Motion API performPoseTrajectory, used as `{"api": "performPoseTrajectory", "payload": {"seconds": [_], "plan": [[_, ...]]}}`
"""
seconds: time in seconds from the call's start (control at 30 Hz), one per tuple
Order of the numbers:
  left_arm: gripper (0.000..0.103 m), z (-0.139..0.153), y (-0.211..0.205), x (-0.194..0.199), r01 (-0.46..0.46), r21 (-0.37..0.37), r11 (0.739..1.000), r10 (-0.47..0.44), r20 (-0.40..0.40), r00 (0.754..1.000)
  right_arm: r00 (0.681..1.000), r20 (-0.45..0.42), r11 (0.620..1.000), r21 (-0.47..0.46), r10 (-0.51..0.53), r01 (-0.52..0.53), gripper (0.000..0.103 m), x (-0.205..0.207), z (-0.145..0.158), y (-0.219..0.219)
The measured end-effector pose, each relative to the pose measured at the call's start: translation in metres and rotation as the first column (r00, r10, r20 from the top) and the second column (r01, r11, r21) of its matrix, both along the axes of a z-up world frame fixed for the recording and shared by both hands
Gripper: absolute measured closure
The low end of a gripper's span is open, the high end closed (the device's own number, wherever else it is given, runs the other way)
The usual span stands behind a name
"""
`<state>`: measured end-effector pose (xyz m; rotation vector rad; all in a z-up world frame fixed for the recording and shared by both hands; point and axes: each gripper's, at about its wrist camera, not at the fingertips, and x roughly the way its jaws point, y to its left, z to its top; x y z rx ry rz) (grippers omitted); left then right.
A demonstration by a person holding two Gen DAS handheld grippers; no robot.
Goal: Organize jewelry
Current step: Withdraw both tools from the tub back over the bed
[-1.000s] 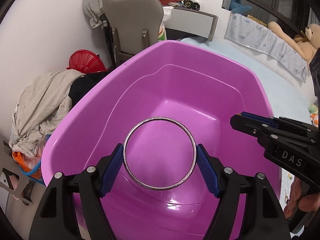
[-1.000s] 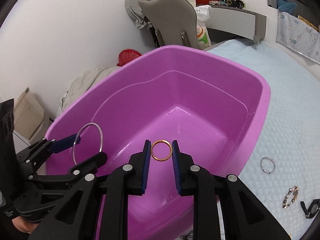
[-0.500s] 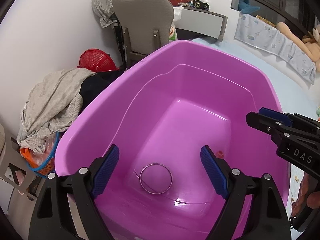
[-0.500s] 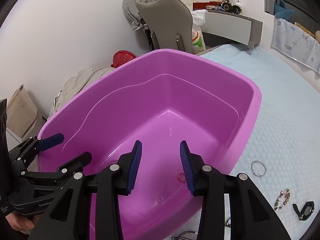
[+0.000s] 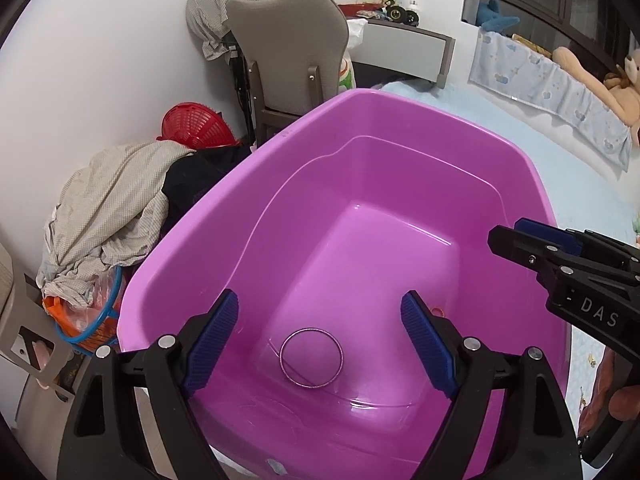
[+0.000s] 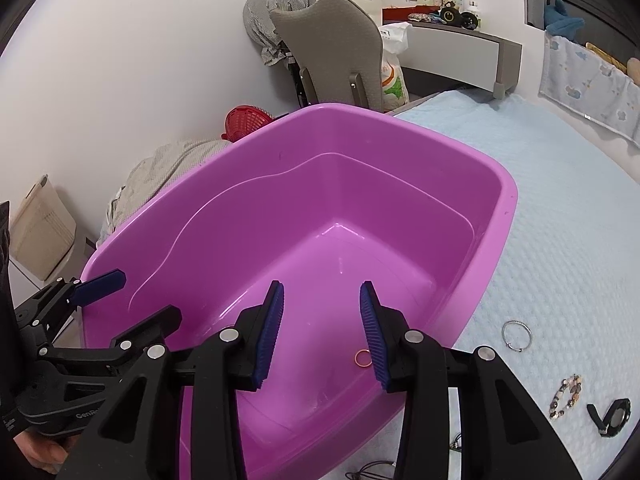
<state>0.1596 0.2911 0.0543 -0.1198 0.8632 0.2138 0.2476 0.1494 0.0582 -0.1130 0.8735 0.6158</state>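
A purple plastic tub (image 5: 400, 100) fills both views. On its floor lies a thin silver bangle (image 5: 311, 358), flat and free. My left gripper (image 5: 319, 296) hangs above it, open wide, its blue pads clear of the bangle. A small gold ring (image 6: 363, 358) also rests on the tub (image 6: 508, 208) floor, just beside the right pad of my right gripper (image 6: 322, 286), which is open and holds nothing. The right gripper (image 5: 520, 236) reaches over the tub's right rim in the left wrist view. The left gripper (image 6: 148, 294) shows at the tub's left rim in the right wrist view.
The tub stands on a pale blue bedspread (image 6: 560, 200). To its right lie a silver hoop (image 6: 517, 335), a beaded bracelet (image 6: 566, 396) and a black item (image 6: 612, 418). Behind are a grey chair (image 5: 288, 40), a clothes pile (image 5: 108, 208) and a red basket (image 5: 196, 124).
Both grippers opened. The silver bangle fell from the left jaws to the tub floor, and the gold ring dropped from the right jaws to the floor.
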Motion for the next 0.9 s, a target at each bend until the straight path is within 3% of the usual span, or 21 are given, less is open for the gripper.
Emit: {"api": "performPoseTrajectory", "payload": {"seconds": [0.43,0.9], "plan": [[0.021,0.016,-0.006,-0.013,-0.017,0.002,1.000,0.017,0.020,1.000,1.000,0.014,1.000,0.029,-0.002,0.002,0.065,-0.012,0.014,-0.007],[0.021,0.040,-0.036,-0.050,0.006,0.008,1.000,-0.007,0.069,0.998,0.996,0.051,0.994,0.087,-0.069,0.065,0.059,-0.066,0.036,-0.060]]}}
